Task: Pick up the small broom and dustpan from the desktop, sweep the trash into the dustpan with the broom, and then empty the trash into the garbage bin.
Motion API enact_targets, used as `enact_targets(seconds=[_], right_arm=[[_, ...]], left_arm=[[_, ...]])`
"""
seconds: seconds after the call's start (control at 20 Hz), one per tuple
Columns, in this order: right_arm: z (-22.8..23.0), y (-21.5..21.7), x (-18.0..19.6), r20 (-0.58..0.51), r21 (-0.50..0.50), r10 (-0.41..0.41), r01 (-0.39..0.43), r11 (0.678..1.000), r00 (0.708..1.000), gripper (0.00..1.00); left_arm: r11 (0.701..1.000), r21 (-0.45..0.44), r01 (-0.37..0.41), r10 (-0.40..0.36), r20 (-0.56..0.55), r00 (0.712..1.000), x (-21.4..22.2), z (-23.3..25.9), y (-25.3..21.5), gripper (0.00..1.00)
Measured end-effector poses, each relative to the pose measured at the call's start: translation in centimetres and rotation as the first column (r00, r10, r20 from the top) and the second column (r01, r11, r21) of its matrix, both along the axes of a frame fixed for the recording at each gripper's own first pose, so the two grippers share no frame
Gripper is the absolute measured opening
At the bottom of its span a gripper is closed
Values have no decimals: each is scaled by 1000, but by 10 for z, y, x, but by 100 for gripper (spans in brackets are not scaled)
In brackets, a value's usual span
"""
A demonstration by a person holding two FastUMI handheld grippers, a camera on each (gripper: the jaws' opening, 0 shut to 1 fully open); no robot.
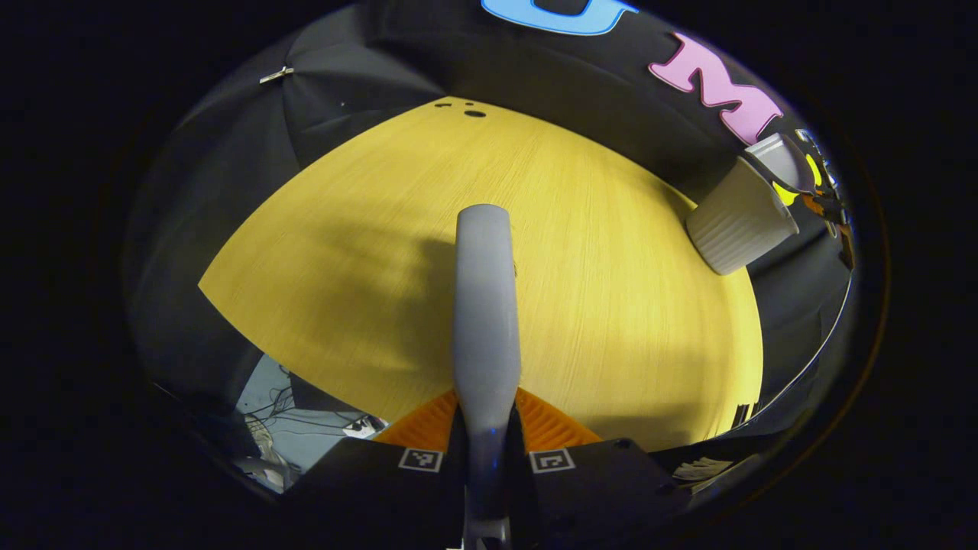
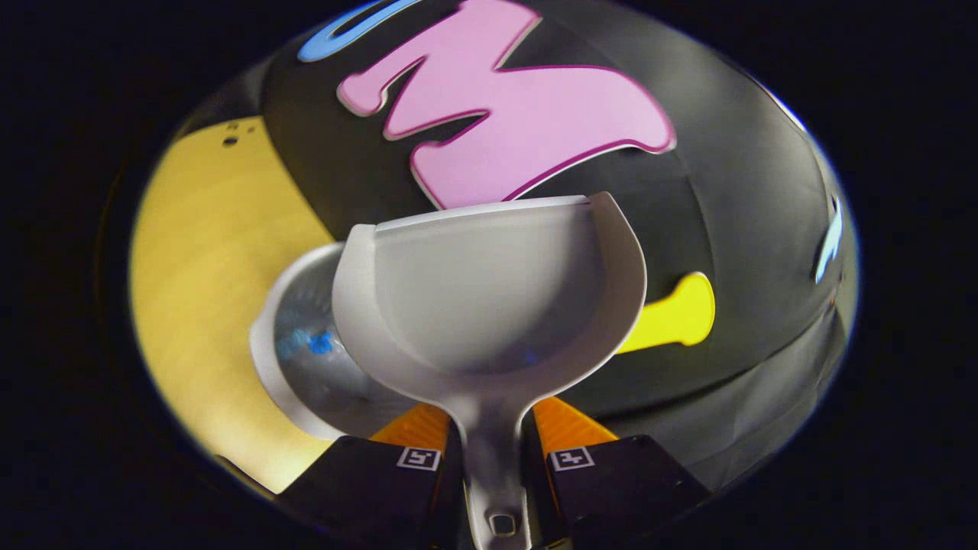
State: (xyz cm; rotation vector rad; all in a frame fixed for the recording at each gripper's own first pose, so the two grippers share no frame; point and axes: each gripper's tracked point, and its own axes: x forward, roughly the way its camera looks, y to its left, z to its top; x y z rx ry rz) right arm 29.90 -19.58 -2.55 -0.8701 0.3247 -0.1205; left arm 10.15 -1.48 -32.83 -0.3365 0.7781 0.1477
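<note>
The right claw pinches the dustpan by its handle, tipped over the garbage bin to empty it; the left claw pinches the broom above the table, clear of the pour

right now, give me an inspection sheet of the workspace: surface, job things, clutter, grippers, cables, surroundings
surface: yellow wooden desktop, bare where visible, small dark holes at its far edge.
job's things: grey broom handle in the left gripper; white dustpan held over the garbage bin; bin also seen as a ribbed white tub at the desk edge; something blue inside it.
clutter: nothing seen.
grippers: left gripper shut on the broom handle; right gripper shut on the dustpan's handle.
cables: loose wires on the floor below the desk.
surroundings: black cloth booth wall.
</note>
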Motion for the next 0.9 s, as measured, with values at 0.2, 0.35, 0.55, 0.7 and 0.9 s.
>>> enact_targets(seconds=[0.2, 0.35, 0.55, 0.7, 0.9], right_arm=[[30, 13, -18, 54, 190, 33, -43, 981, 998, 37], [26, 21, -20, 41, 325, 61, -70, 943, 997, 37], [-6, 33, -24, -27, 460, 79, -58, 886, 997, 37], [-41, 61, -47, -64, 560, 92, -41, 827, 994, 37], [-105, 84, -103, -149, 626, 92, 22, 779, 985, 37]], left_arm=[[1000, 24, 18, -18, 11, 1000, 0, 6, 6, 27], [998, 45, 45, -46, 9, 999, 1, 8, 10, 27], [993, 67, 96, -96, -8, 995, 2, 6, 10, 30], [985, 90, 150, -149, -20, 989, 4, 5, 9, 24], [963, 143, 228, -224, -43, 974, 13, 3, 7, 31]])
